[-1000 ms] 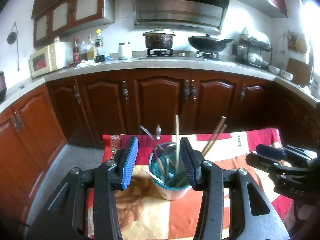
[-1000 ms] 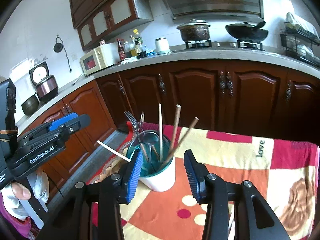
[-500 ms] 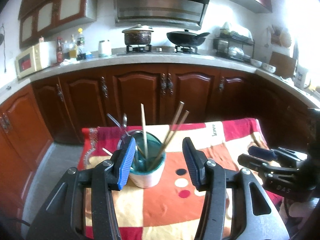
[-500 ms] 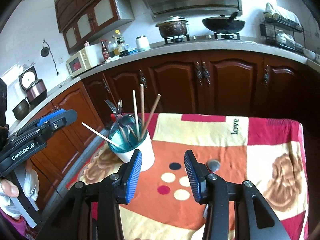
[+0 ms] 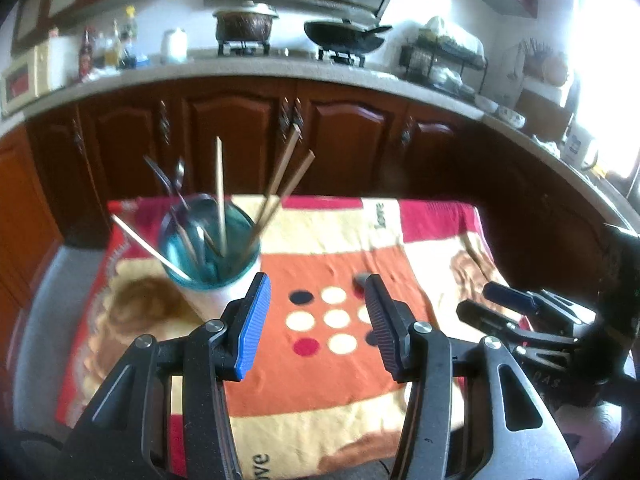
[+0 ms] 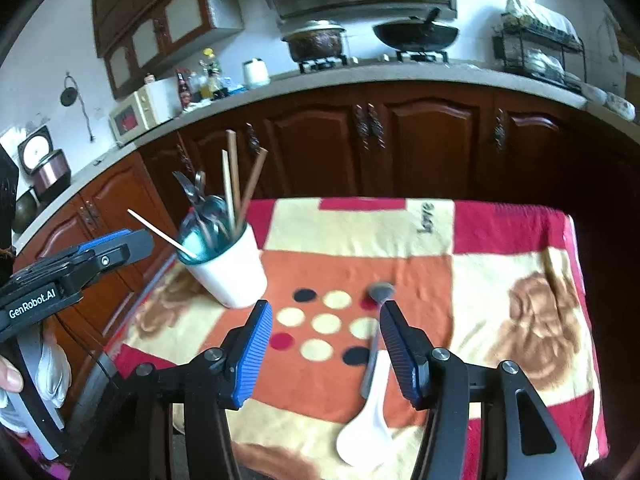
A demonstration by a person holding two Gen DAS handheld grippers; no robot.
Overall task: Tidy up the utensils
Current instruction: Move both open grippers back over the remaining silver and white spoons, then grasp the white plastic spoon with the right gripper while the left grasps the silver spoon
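- The white cup with the teal lining is stood at the left of the table, so that chopsticks, forks and spoons are kept upright in it.
- Two utensils are left loose on the blanket: a white spoon and what appears to be a metal spoon, blurred, lying partly on it.
- The right tongs are held open and empty just above these; their jaws have just been opening, probably for a pick.
- The left tongs are held wide and empty beside the cup.
- Compared with the earlier frames, the cup is seen further left and both views are tilted lower.
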